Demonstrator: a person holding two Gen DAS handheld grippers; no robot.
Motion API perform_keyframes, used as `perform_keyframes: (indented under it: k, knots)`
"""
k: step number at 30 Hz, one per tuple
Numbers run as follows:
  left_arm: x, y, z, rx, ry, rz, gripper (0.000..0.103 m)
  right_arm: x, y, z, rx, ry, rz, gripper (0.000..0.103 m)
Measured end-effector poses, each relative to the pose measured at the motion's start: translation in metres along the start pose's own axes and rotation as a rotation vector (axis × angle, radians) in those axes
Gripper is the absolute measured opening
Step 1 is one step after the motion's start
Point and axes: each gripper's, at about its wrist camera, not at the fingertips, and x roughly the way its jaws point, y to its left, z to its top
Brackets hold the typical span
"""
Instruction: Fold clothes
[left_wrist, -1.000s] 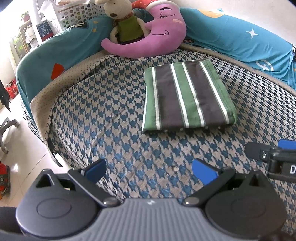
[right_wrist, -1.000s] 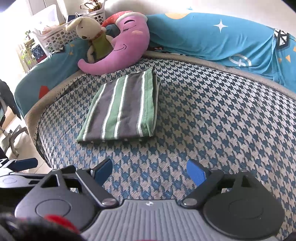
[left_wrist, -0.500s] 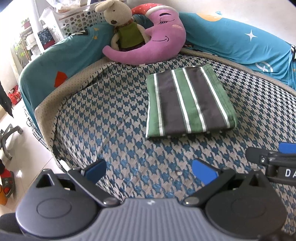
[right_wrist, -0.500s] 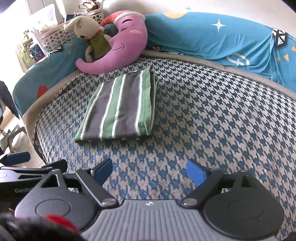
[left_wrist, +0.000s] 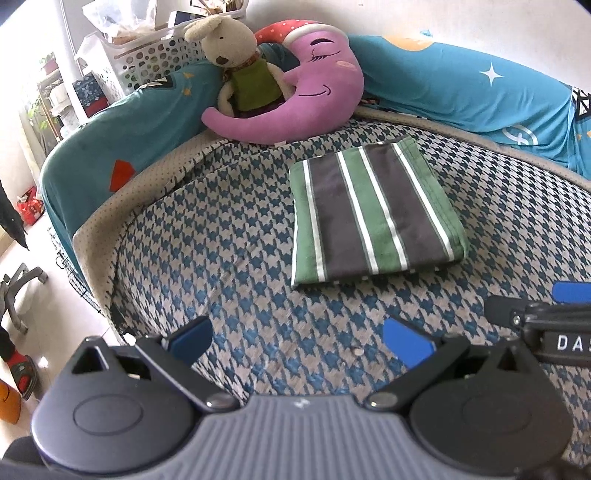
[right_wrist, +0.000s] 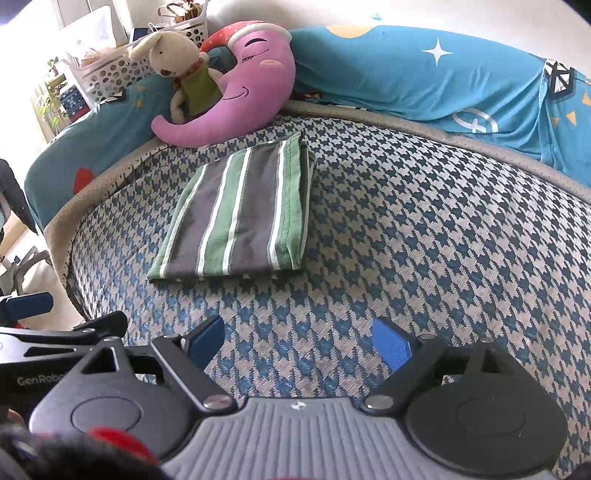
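A green, grey and white striped garment (left_wrist: 373, 214) (right_wrist: 240, 214) lies folded into a flat rectangle on the blue houndstooth bed cover (left_wrist: 229, 236) (right_wrist: 424, 236). My left gripper (left_wrist: 297, 341) hangs open above the cover, well short of the garment's near edge, with nothing between its blue pads. My right gripper (right_wrist: 299, 343) is open too and empty, back from the garment, which lies ahead to its left. Each gripper shows at the edge of the other's view: the right gripper (left_wrist: 546, 314) and the left gripper (right_wrist: 48, 325).
A purple moon cushion (left_wrist: 306, 107) (right_wrist: 240, 99) and a stuffed rabbit (left_wrist: 240, 62) (right_wrist: 181, 66) sit at the back. A teal padded bumper (left_wrist: 472, 96) (right_wrist: 424, 77) rings the bed. A white perforated basket (left_wrist: 140, 59) stands behind. The bed's left edge (left_wrist: 96, 236) drops to the floor.
Both grippers have drawn back and tilted slightly up, so the garment sits a little farther off and more of the cushion and wall shows. The garment has not moved.
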Motion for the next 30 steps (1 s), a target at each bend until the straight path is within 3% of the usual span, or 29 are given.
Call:
perform_keyframes:
  k: [30]
  knots:
    - [0.0,0.0046,-0.0028,-0.008,-0.002,-0.008,0.103,0.0006,0.0029,-0.0011,-0.016,-0.001,-0.023,0.088]
